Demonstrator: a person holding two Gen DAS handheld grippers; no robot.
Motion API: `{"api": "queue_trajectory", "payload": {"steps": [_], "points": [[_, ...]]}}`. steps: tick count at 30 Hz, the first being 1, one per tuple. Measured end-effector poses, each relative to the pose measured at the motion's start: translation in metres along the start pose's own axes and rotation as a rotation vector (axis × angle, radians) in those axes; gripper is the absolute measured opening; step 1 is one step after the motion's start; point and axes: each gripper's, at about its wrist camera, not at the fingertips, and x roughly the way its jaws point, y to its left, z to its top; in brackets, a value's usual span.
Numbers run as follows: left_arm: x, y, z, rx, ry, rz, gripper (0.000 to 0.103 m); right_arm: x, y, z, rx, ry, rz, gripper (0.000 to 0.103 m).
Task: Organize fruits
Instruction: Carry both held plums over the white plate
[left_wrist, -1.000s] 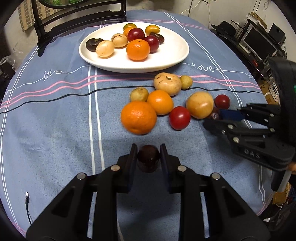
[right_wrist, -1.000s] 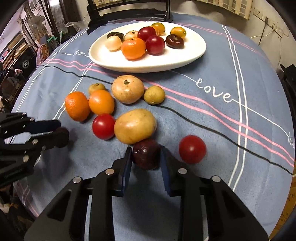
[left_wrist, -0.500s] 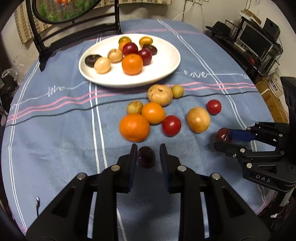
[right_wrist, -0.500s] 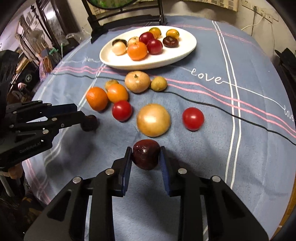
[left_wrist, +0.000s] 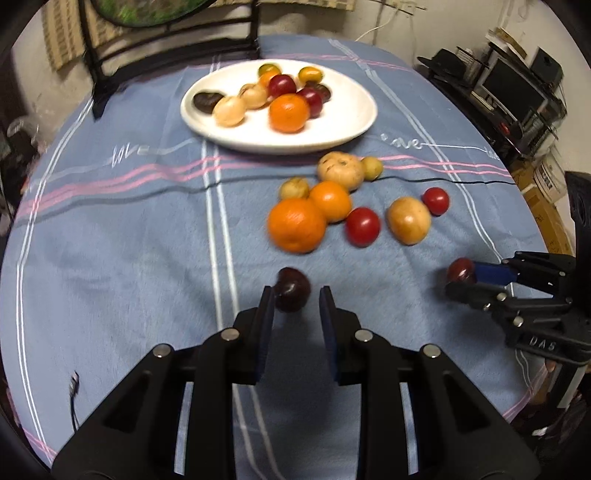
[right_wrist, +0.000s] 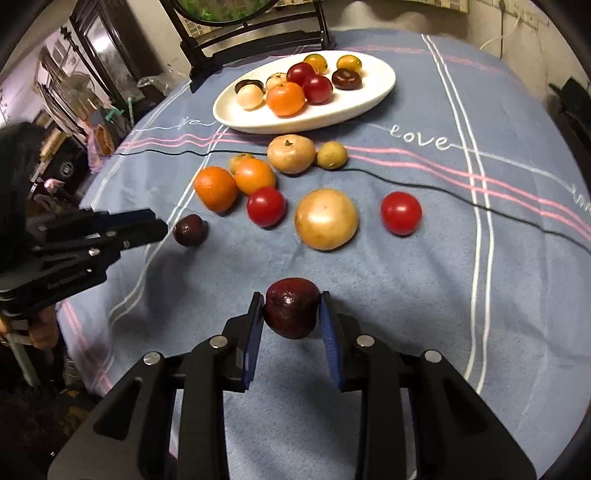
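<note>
One white plate (right_wrist: 373, 92) carries nine countable small fruits (right_wrist: 286, 99). The tablecloth (right_wrist: 461, 258) bears two oranges (right_wrist: 216, 188) (right_wrist: 255, 176), two red tomatoes (right_wrist: 266, 206) (right_wrist: 400, 212), two large tan fruits (right_wrist: 291, 153) (right_wrist: 327, 218) and two small yellow-green ones (right_wrist: 332, 155) (right_wrist: 240, 160). Two dark plums (right_wrist: 291, 308) (right_wrist: 190, 229) sit clamped, one each in the left gripper (left_wrist: 297, 295) and right gripper (right_wrist: 291, 302).
</note>
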Motion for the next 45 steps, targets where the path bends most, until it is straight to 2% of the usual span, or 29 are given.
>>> {"api": "queue_trajectory", "payload": {"steps": [2, 6, 7, 8, 9, 10, 15, 16, 18, 21, 24, 30, 34, 39, 45], "points": [[0.003, 0.006, -0.004, -0.019, 0.015, -0.004, 0.026, 0.003, 0.002, -0.002, -0.034, -0.002, -0.047, 0.030], [0.008, 0.007, -0.007, -0.019, 0.021, 0.007, 0.026, 0.010, 0.006, -0.004, -0.050, 0.019, -0.054, 0.030], [0.009, 0.007, -0.006, -0.019, 0.020, 0.007, 0.029, 0.011, 0.005, -0.005, -0.046, 0.024, -0.048, 0.030], [0.011, 0.005, -0.004, -0.016, 0.016, 0.006, 0.034, 0.013, 0.004, -0.004, -0.037, 0.031, -0.032, 0.030], [0.013, 0.003, -0.002, -0.009, 0.011, 0.011, 0.049, 0.013, 0.004, -0.004, -0.035, 0.032, -0.025, 0.030], [0.016, 0.001, 0.000, -0.003, 0.003, 0.017, 0.057, 0.013, 0.004, -0.004, -0.039, 0.032, -0.028, 0.030], [0.036, -0.008, 0.011, 0.034, 0.024, 0.030, 0.056, 0.014, 0.002, -0.001, -0.044, 0.036, -0.037, 0.030], [0.042, -0.008, 0.012, 0.038, 0.039, 0.034, 0.051, 0.014, 0.002, -0.001, -0.041, 0.037, -0.035, 0.030], [0.052, -0.007, 0.012, 0.040, 0.068, 0.046, 0.032, 0.014, 0.002, -0.002, -0.043, 0.038, -0.040, 0.030], [0.047, -0.008, 0.012, 0.050, 0.067, 0.033, 0.031, 0.014, 0.003, -0.002, -0.045, 0.038, -0.047, 0.030], [0.031, -0.009, 0.013, 0.057, 0.032, 0.024, 0.031, 0.011, 0.003, 0.000, -0.038, 0.026, -0.043, 0.030], [-0.001, -0.018, 0.034, 0.058, -0.020, 0.023, 0.031, -0.001, 0.010, 0.013, -0.025, -0.017, -0.020, 0.030], [-0.026, -0.021, 0.063, 0.067, -0.085, 0.017, 0.031, -0.026, 0.019, 0.041, -0.054, -0.097, -0.014, 0.030], [-0.051, -0.020, 0.112, 0.061, -0.175, 0.051, 0.031, -0.064, 0.029, 0.093, -0.094, -0.239, -0.004, 0.030], [-0.054, -0.021, 0.156, 0.058, -0.228, 0.115, 0.032, -0.079, 0.028, 0.147, -0.117, -0.331, -0.018, 0.030]]}}
